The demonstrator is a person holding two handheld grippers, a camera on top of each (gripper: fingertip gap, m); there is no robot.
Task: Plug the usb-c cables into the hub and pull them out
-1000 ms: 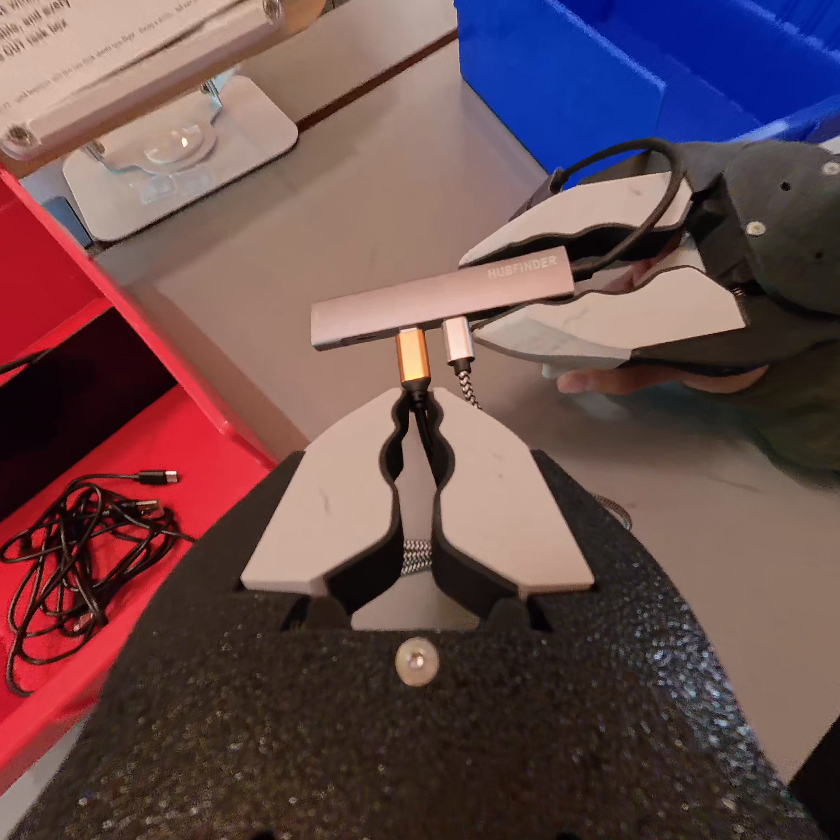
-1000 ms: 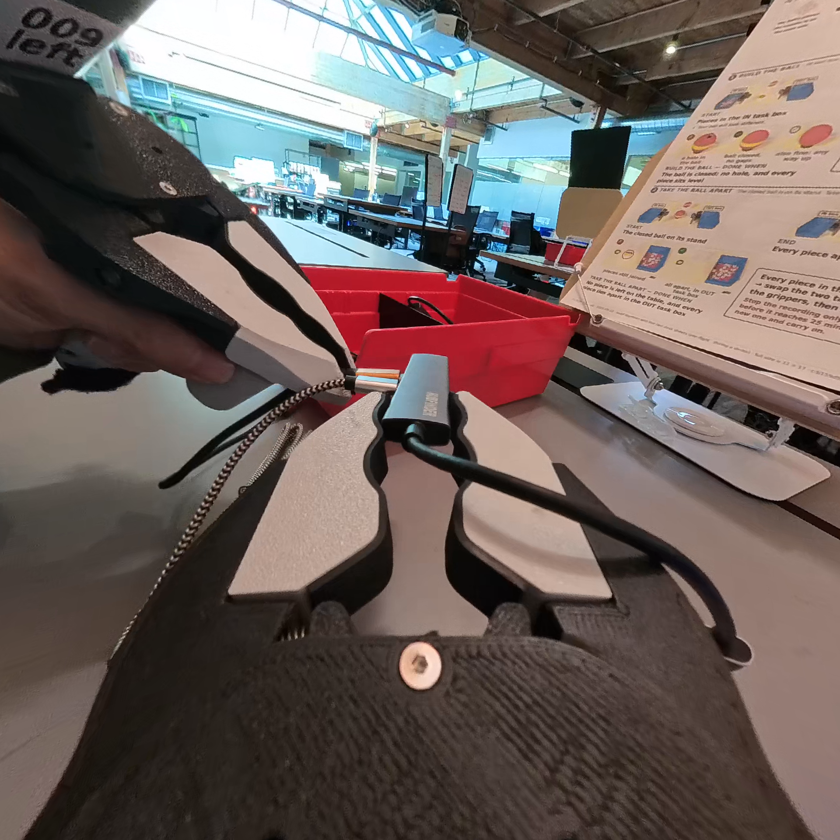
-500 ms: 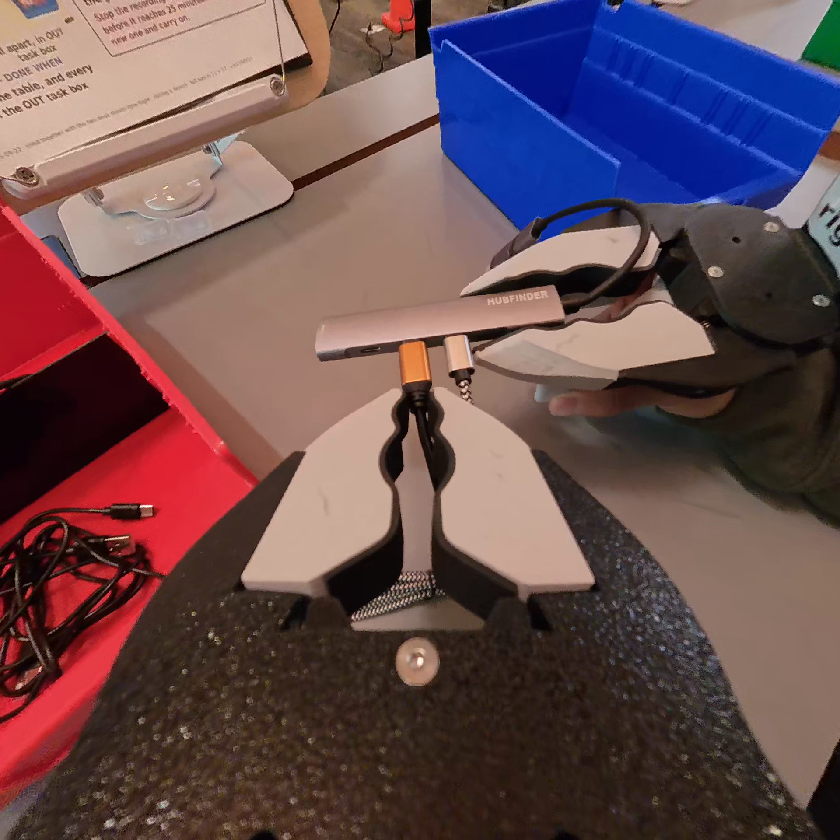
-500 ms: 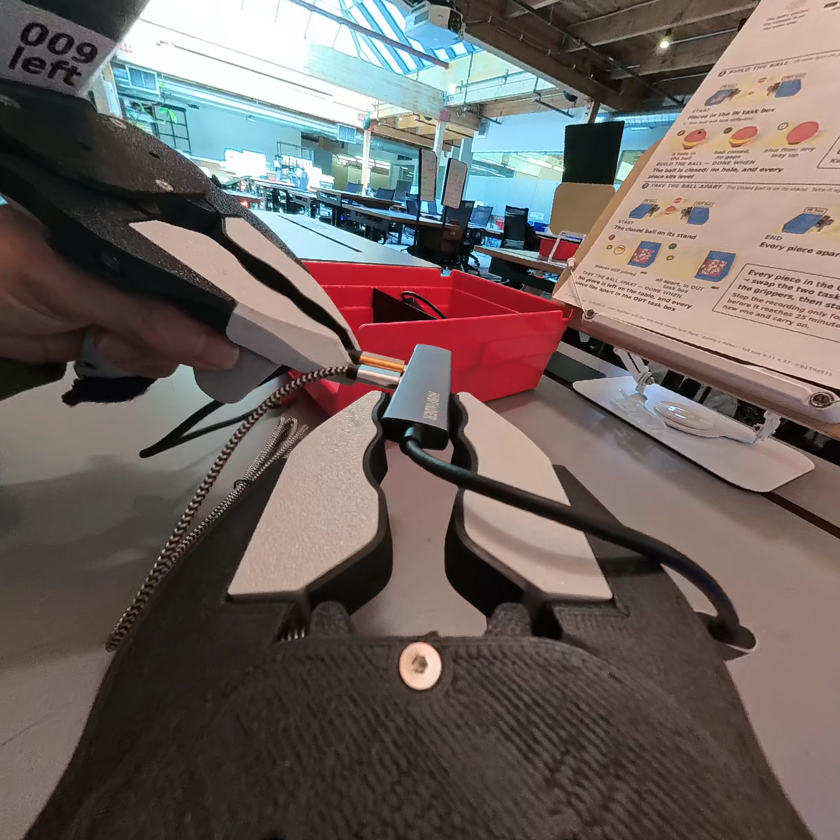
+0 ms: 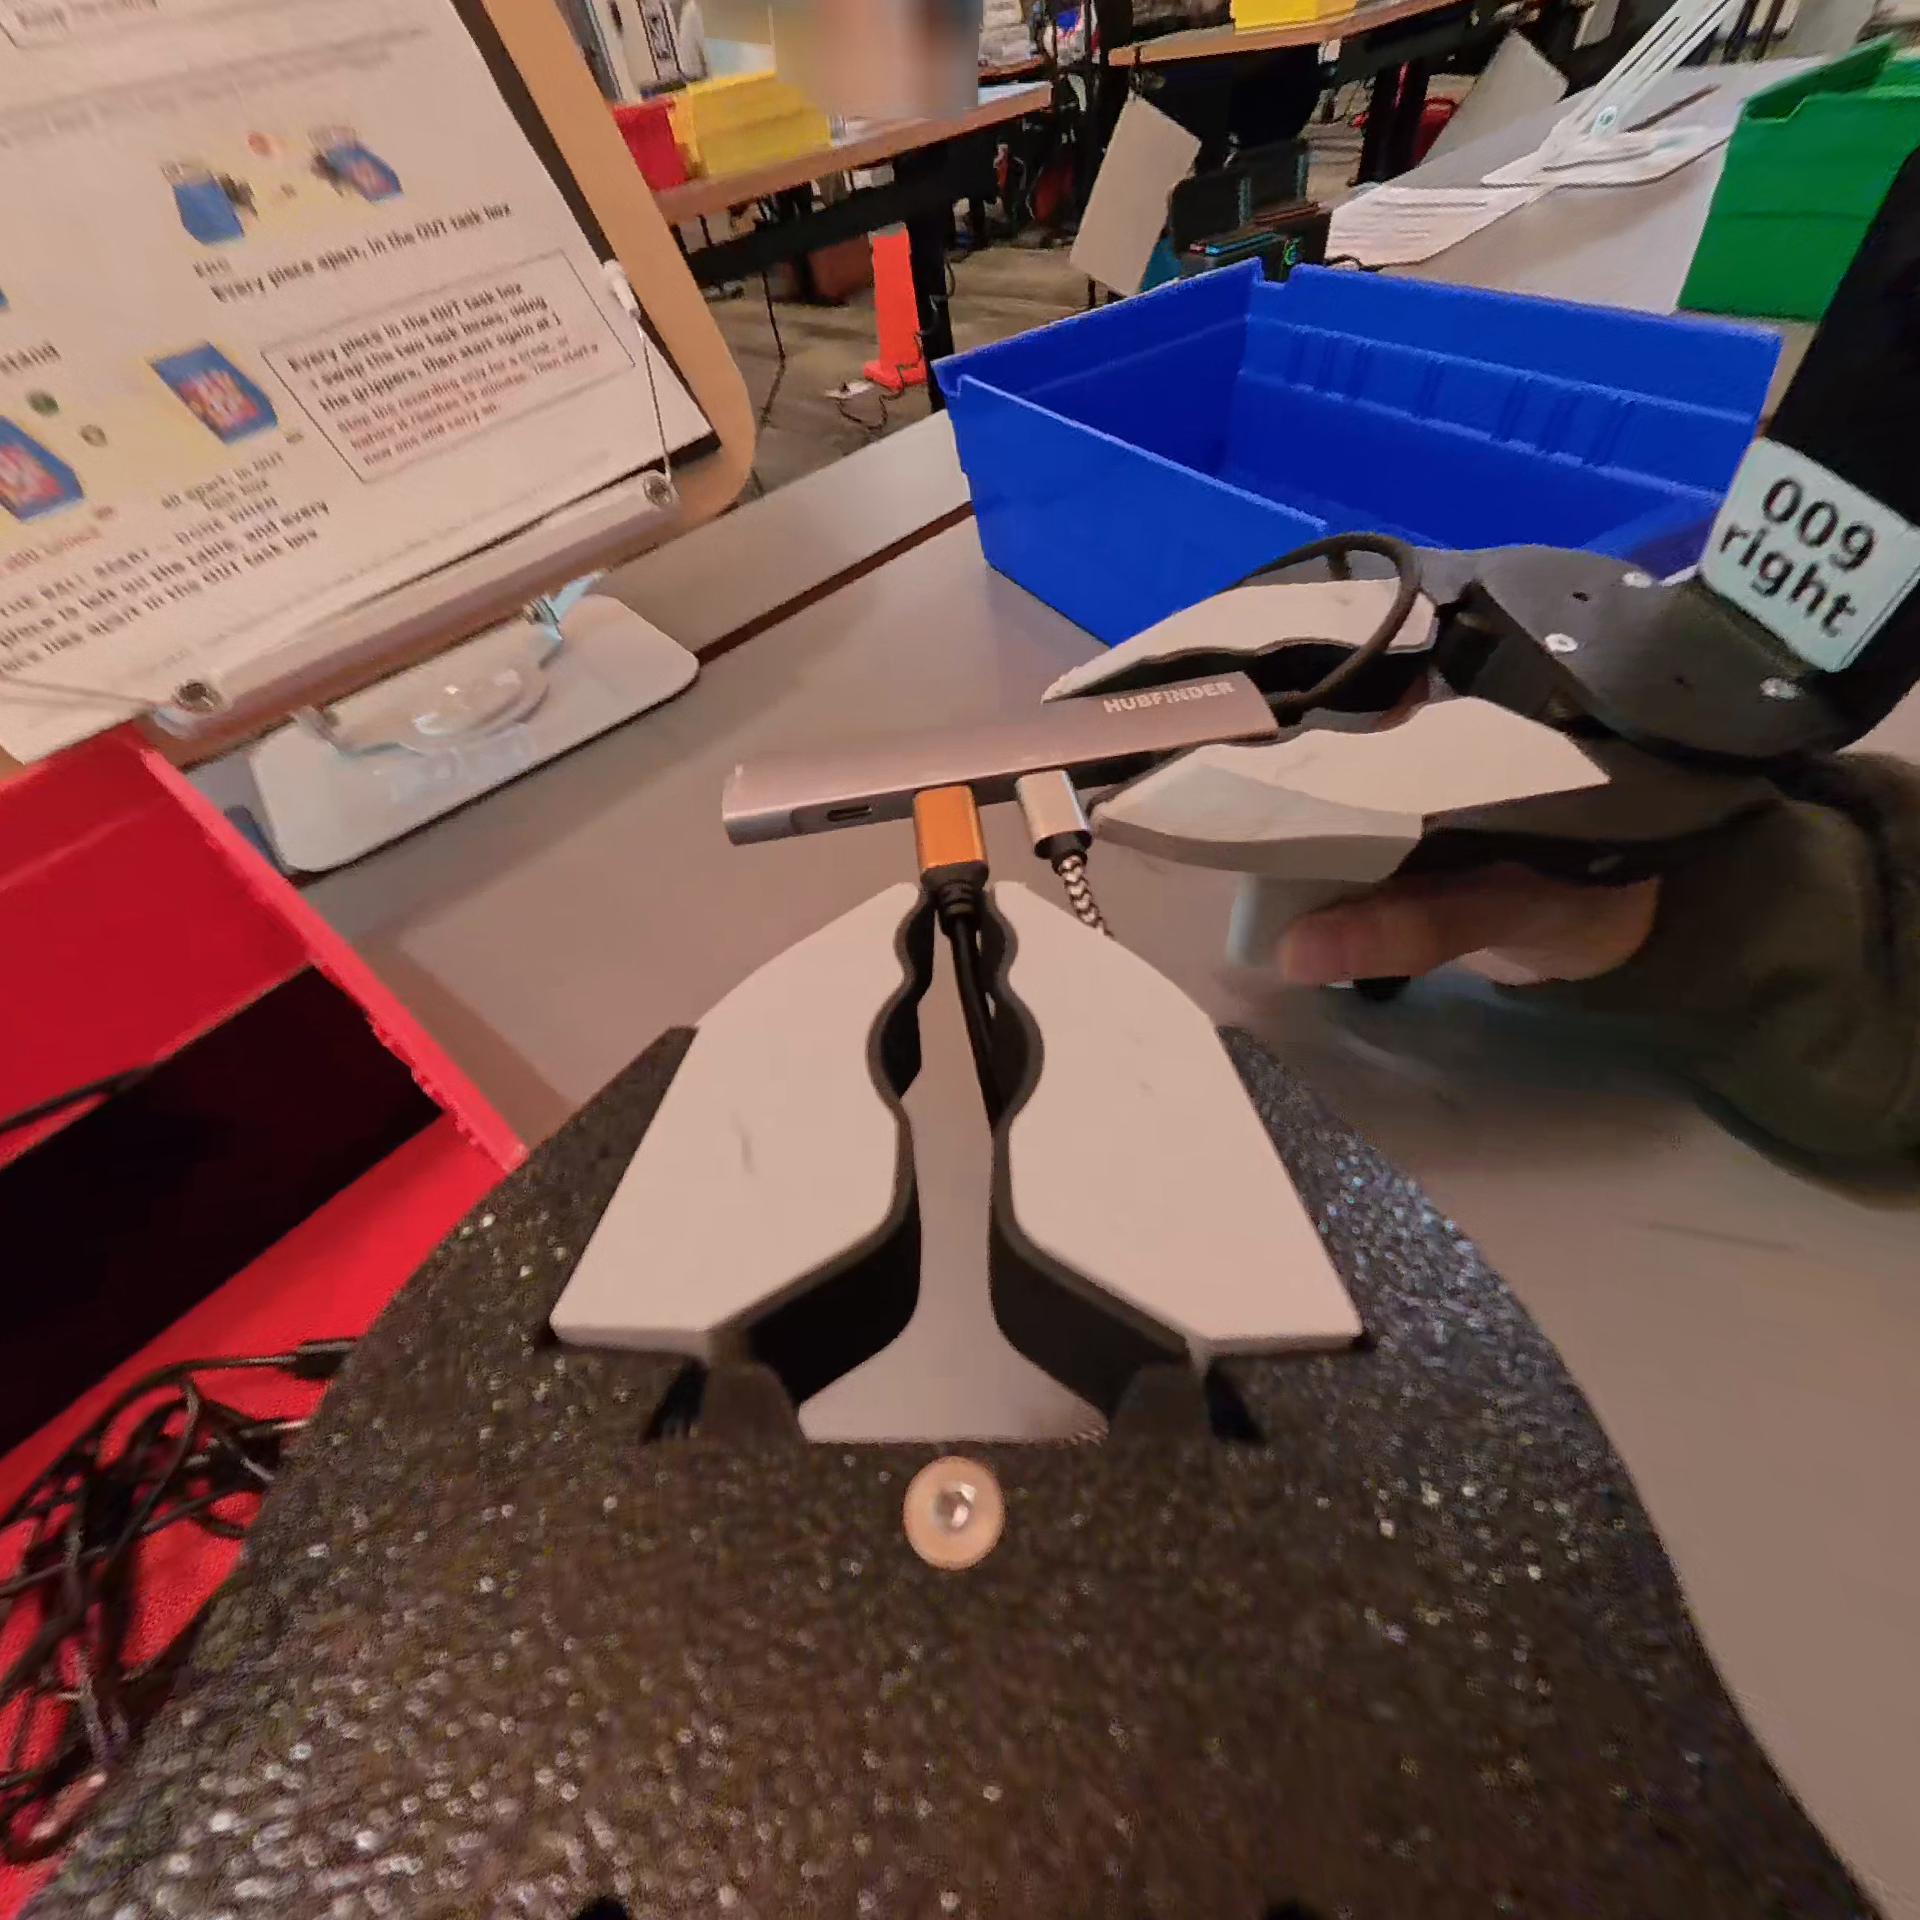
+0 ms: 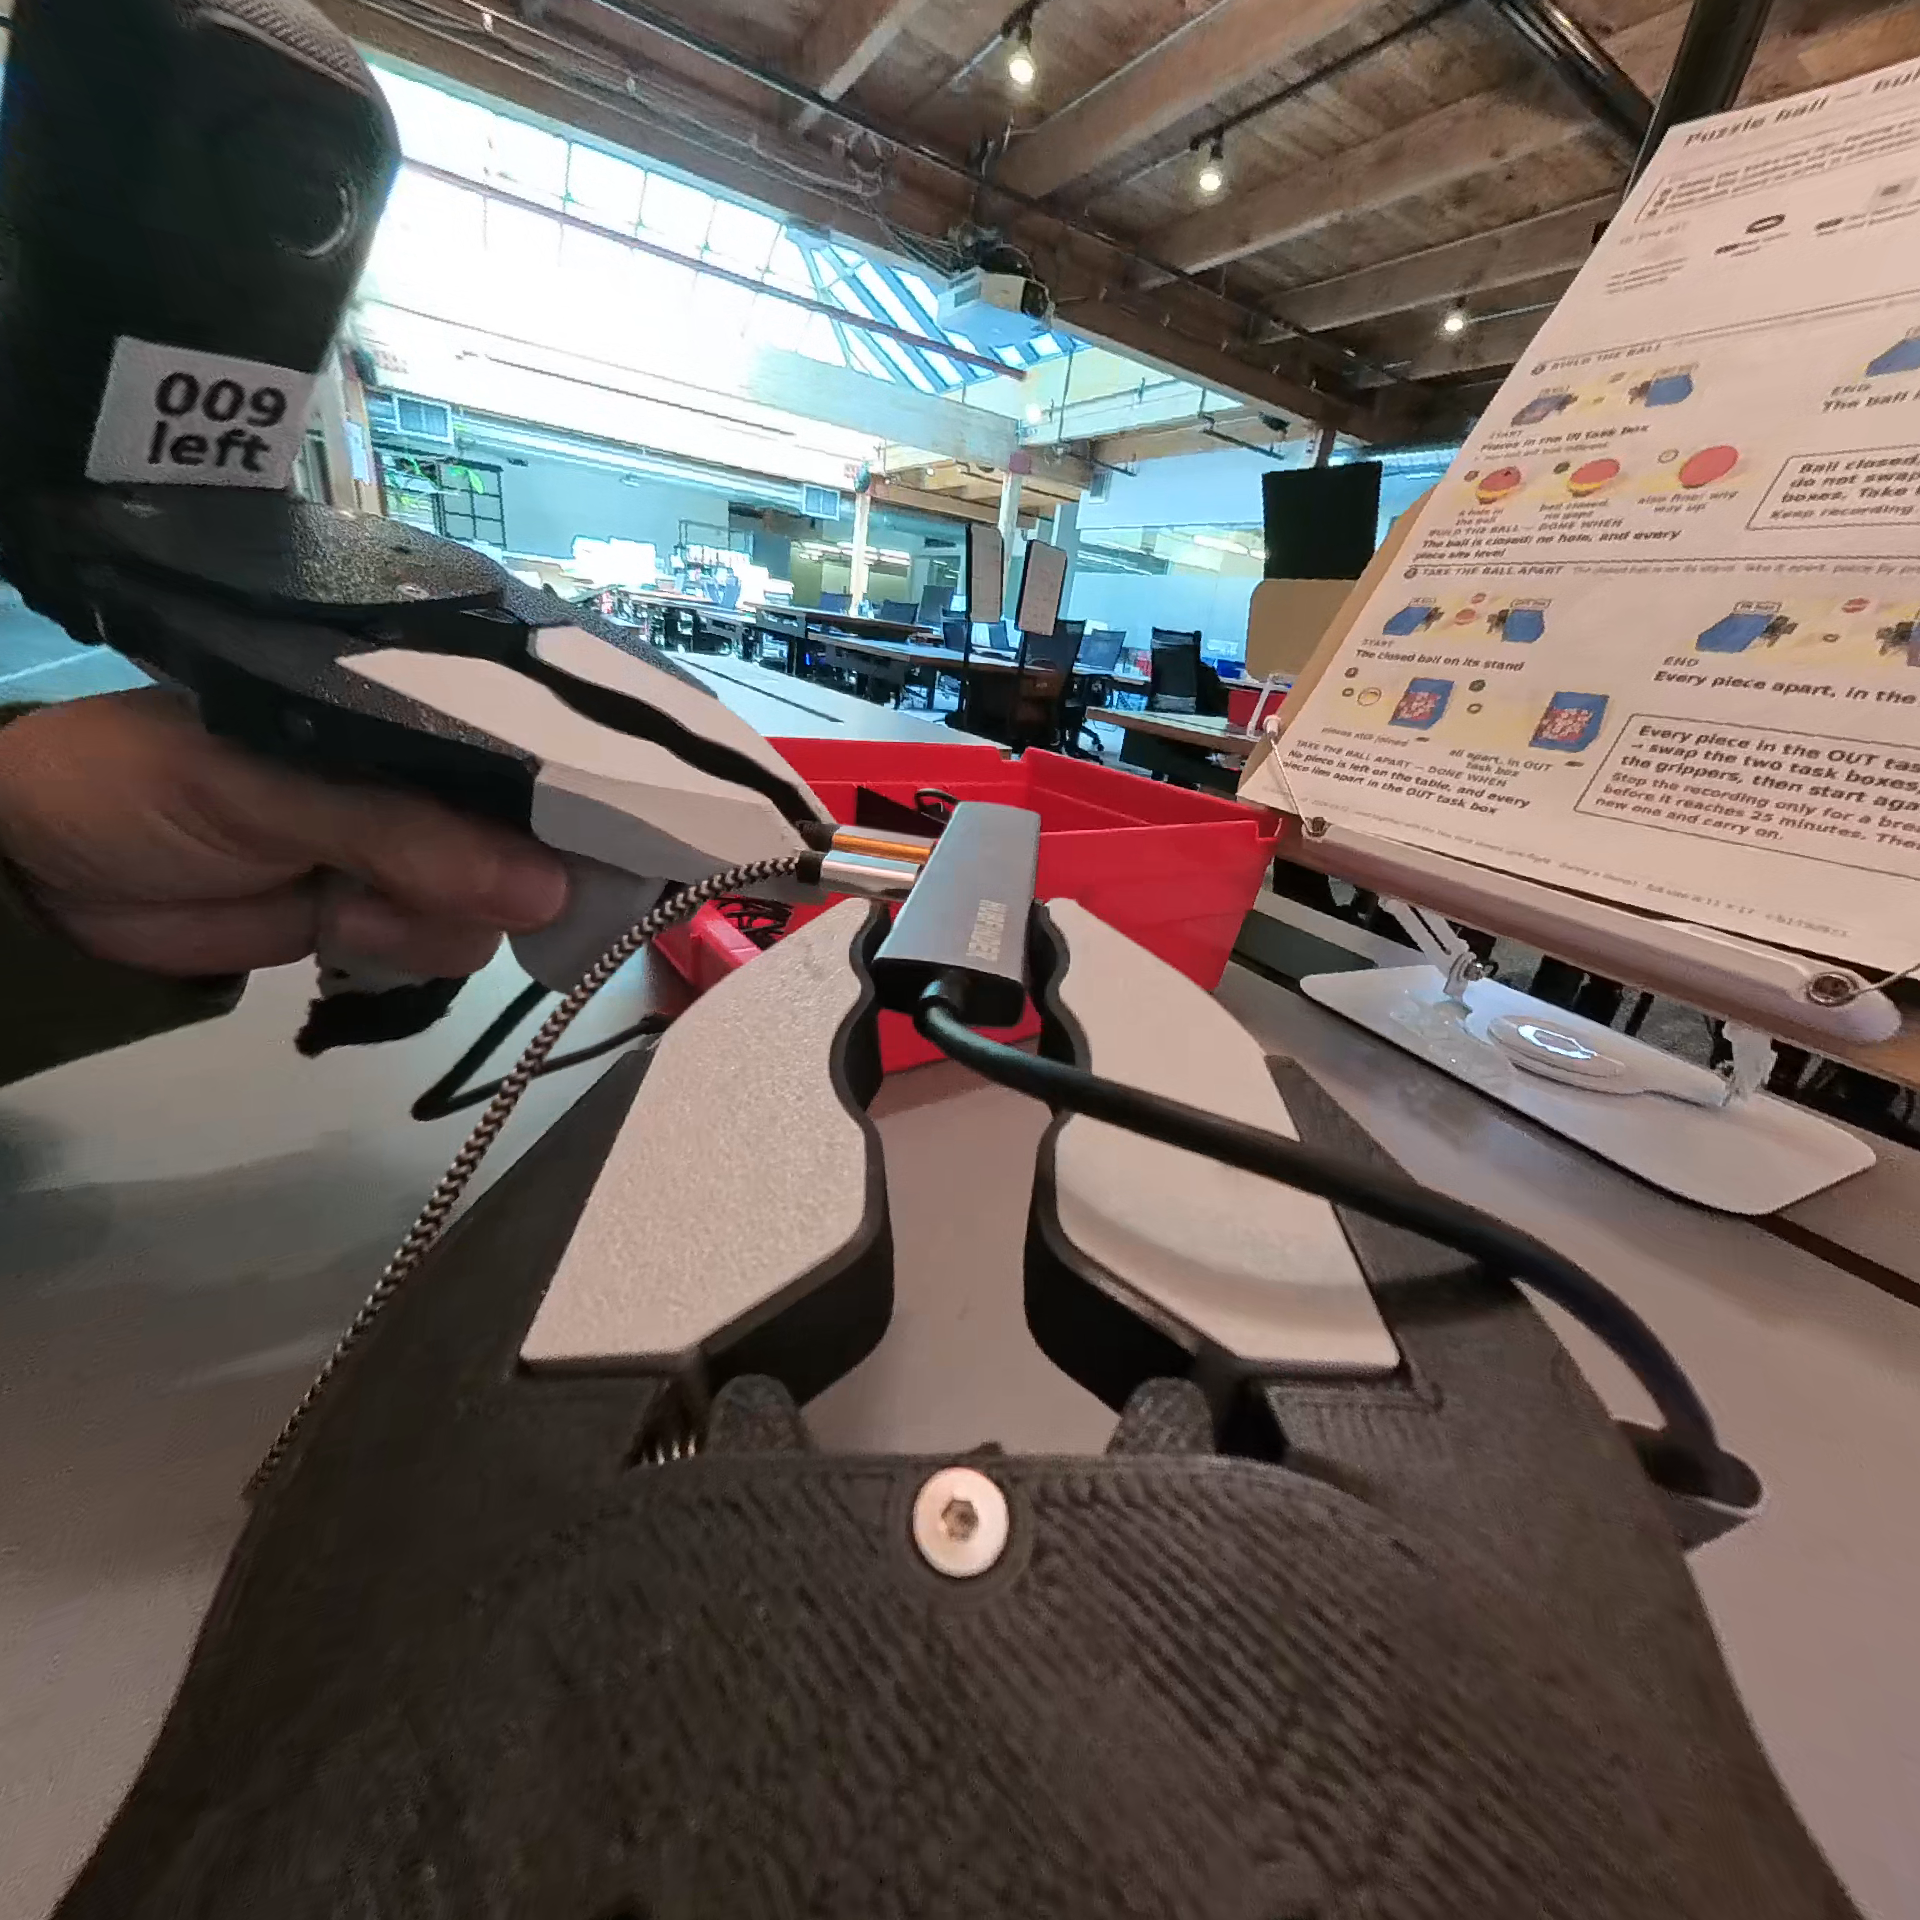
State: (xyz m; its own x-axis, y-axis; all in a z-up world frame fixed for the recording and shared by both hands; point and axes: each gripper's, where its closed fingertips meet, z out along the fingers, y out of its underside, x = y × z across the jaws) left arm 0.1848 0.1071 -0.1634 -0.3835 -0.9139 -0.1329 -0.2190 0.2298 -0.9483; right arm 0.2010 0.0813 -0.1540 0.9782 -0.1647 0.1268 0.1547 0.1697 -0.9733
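Note:
A slim grey hub (image 5: 935, 769) is held in the air above the table. My right gripper (image 6: 956, 940) is shut on its cable end; in the left wrist view it reaches in from the right (image 5: 1081, 748). Two USB-C plugs sit in the hub's side: an orange one (image 5: 945, 826) and a silver one (image 5: 1051, 816) with a braided cable (image 6: 499, 1081). My left gripper (image 5: 956, 899) is shut on the black cable just behind the orange plug; it also shows in the right wrist view (image 6: 800, 821). The hub (image 6: 977, 883) points away from the right camera.
A red bin (image 5: 125, 935) with a tangle of black cables (image 5: 94, 1475) is at the left. A blue bin (image 5: 1351, 436) stands behind the hub. An instruction sheet on a stand (image 5: 312, 343) is at the back left. The grey table (image 5: 1558, 1299) lies below. Less than 4 cm separates the two grippers' tips.
Both grippers have lifted the hub and the cables upward together, so the views tilt up. The orange and silver plugs stay in the hub. Both grips are unchanged.

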